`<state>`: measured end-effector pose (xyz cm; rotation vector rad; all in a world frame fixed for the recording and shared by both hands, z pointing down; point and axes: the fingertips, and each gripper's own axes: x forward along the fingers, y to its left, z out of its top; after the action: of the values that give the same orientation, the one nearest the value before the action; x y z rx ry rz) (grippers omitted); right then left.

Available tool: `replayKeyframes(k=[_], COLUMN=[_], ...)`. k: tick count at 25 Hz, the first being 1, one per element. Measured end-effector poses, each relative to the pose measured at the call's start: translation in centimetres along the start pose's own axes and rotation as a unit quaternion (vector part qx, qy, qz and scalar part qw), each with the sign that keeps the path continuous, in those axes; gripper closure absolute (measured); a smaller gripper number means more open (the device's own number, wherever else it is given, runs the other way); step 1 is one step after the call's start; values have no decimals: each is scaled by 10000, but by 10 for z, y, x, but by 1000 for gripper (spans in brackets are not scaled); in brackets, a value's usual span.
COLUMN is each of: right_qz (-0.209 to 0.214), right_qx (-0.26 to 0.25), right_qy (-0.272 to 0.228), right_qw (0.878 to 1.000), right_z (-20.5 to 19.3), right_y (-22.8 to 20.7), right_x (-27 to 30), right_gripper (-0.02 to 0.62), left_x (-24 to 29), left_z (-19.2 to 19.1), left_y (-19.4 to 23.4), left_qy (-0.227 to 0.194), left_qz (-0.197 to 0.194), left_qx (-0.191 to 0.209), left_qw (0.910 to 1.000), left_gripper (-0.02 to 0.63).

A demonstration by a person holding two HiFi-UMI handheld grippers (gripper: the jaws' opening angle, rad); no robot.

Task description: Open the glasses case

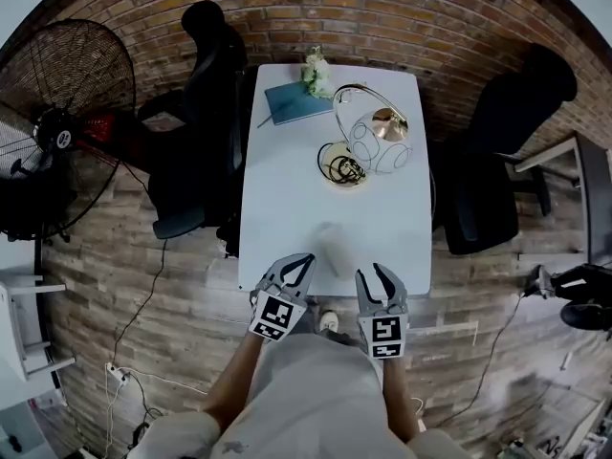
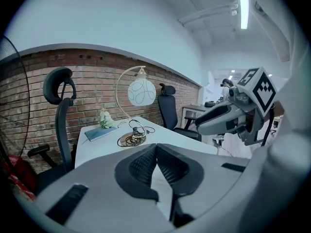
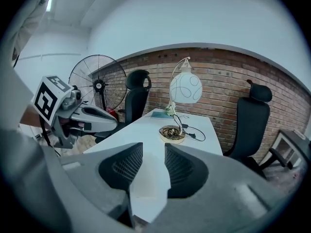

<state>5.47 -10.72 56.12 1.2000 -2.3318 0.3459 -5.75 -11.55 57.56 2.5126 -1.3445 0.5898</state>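
The long white rectangular table (image 1: 287,180) runs away from me toward the brick wall, and everything that matters sits at its near end. My 2 grippers hang side by side over the near edge, both pointing far and somewhat downward.

The left gripper (image 1: 308,258) has its jaws pressed together at the tips, with nothing between them. The right gripper (image 1: 375,273) has its jaws partly spread, and through the gap I see only bare table top.

The pale, whitish oblong glasses case (image 1: 335,247) lies on the table just beyond the jaws, in the gap between the 2 grippers. Its long axis seems to run roughly near to far, leaning a little. The left tips sit just beside its left flank, and the right tips are close to its near right end, so I judge neither hand is clearly nearer.

The case is blurred and almost the same colour as the table. I cannot make out a seam, hinge or lid, and it looks closed. Neither gripper view shows it clearly.
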Motion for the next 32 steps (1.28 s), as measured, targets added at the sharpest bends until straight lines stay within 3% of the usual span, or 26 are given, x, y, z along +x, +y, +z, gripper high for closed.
replayKeyframes(k=[14, 32], right_qz=[-192, 27], right_qx=[47, -143], right_qy=[630, 1207], right_qw=[9978, 9926], right_z=[-32, -77], right_y=[2, 18], right_x=[38, 73], right_gripper=[457, 451], left_x=[43, 77], left_z=[-43, -88], left_y=[11, 10], left_qy=[516, 1055], left_qz=[-674, -1059], left_qx=[59, 172], left_qw=[9964, 9886], left_gripper=[601, 600])
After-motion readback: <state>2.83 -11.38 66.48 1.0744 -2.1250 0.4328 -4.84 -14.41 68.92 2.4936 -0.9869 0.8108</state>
